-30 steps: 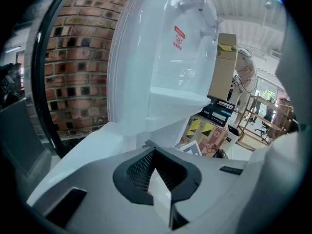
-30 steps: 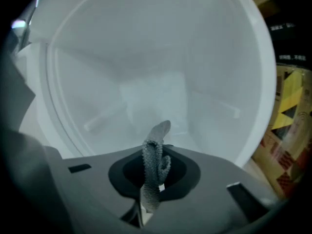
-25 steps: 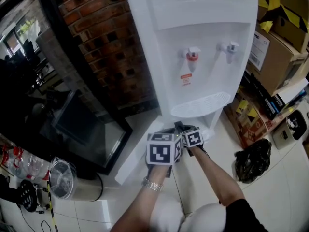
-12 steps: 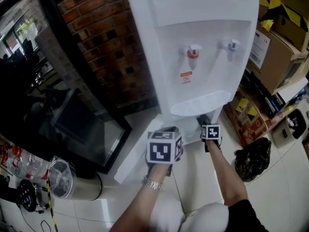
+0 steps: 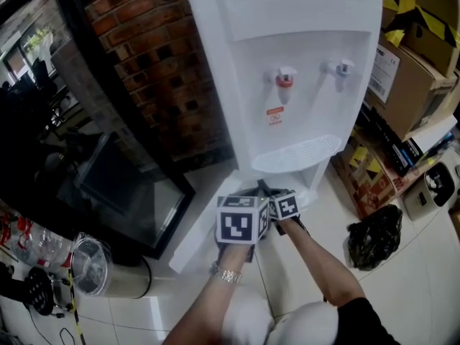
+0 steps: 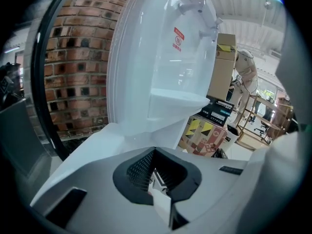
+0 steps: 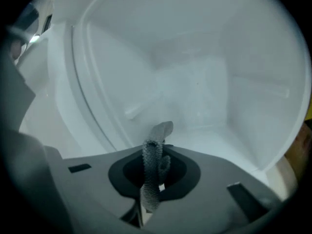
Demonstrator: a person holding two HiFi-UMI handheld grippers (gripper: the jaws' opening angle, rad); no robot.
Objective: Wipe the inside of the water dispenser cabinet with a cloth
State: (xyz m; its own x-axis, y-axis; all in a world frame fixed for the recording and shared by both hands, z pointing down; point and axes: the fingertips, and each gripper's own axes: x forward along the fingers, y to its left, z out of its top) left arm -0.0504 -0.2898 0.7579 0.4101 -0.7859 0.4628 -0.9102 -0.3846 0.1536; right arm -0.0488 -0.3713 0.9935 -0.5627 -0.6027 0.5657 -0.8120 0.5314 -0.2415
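Spotted the right gripper [image 7: 154, 167] tucked back in close beside the left gripper [image 6: 158, 182]; half a second ago was sitting further right, under the drip tray [image 5: 298, 153].

Looking along the right one: fingers clamped on a grey cloth [image 7: 152, 155]. Waffle-knit texture, bunched into a narrow strip that pokes up past the tips with a floppy end. Sits right at the mouth of the cabinet [image 7: 195, 82] in the bottom of the water dispenser [image 5: 287, 49]. Smooth white plastic in there, boxy walls, with a rounded ridged rim round the opening. Can't tell if the cloth actually touches the plastic.

Looking along the left one: fingers pinched together, dark mesh-patterned pads, only a thin white sliver at the seam, and can't say what that is. Points up along the glossy white front of the dispenser from low down.

From the head view:
- got the white cabinet door [image 5: 198, 232], a flat slab, swung open to the left of both grippers
- up top, a red tap [image 5: 284, 80] and a pale one [image 5: 340, 69] over the oval drip tray
- rough red brick wall [image 5: 158, 56] on the left
- cardboard boxes [image 5: 413, 56] with yellow-and-black tape on the right
- plus a crinkly black bag [image 5: 375, 237] on shiny white floor tiles [image 5: 402, 293]
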